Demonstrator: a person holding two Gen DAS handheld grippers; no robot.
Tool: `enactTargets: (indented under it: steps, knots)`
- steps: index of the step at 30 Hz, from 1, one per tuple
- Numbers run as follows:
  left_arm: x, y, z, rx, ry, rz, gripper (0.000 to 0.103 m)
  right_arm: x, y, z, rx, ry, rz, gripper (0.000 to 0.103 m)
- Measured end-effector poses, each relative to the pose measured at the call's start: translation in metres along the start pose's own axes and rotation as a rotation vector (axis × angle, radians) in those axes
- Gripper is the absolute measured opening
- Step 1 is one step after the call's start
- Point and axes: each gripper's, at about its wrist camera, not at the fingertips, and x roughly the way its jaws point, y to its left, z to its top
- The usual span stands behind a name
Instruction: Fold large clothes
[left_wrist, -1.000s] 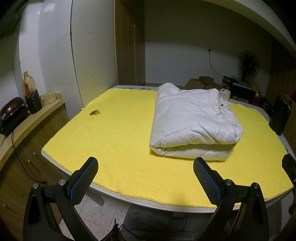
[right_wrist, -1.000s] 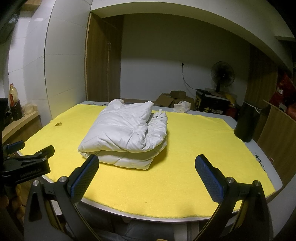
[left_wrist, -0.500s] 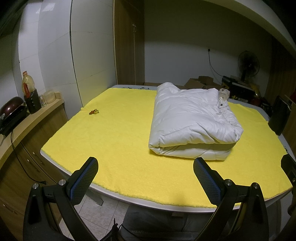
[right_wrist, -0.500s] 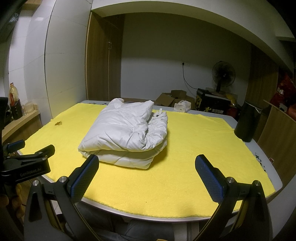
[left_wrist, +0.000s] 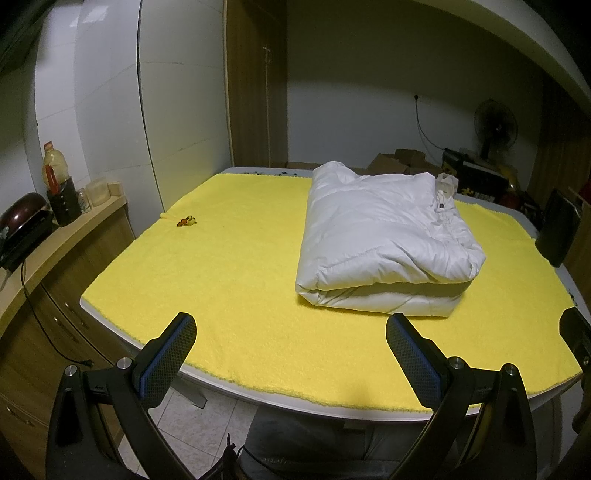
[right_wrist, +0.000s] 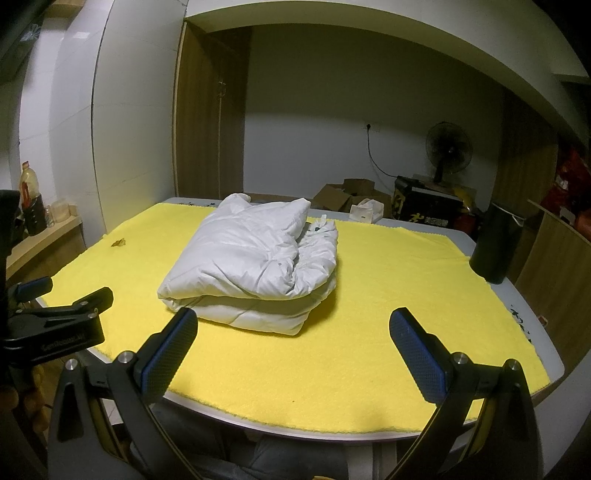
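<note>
Left wrist view: almost no change from a second ago, jacket folded on counter, left gripper and right gripper both open, empty, backed off; folding apparently finished.

dim room, fisheye-warped edges
</note>
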Motion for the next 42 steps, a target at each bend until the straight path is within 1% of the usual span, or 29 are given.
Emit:
enactTargets:
  steps: [17,20,38,42]
  knots:
    - [-0.0003,-0.0002,-0.0005,0.001,0.004,-0.003,0.103,0.0002,0.0005,0.0,-0.001,0.001,0.001,0.103]
    - [0.0021,0.0008,0.0014,0.003,0.005,-0.018,0.103,0.0,0.0004,-0.0002,0.004,0.003,0.002,0.103]
    - [0.004,0.0045,0.0058,0.005,0.002,-0.038,0.103,-0.0001,-0.0007,-0.0019,0.003,0.008,0.012,0.103]
    - [0.0034,0.0051,0.0064,0.006,-0.006,-0.053,0.103,0.0004,-0.001,-0.0016,0.002,0.009,0.014,0.103]
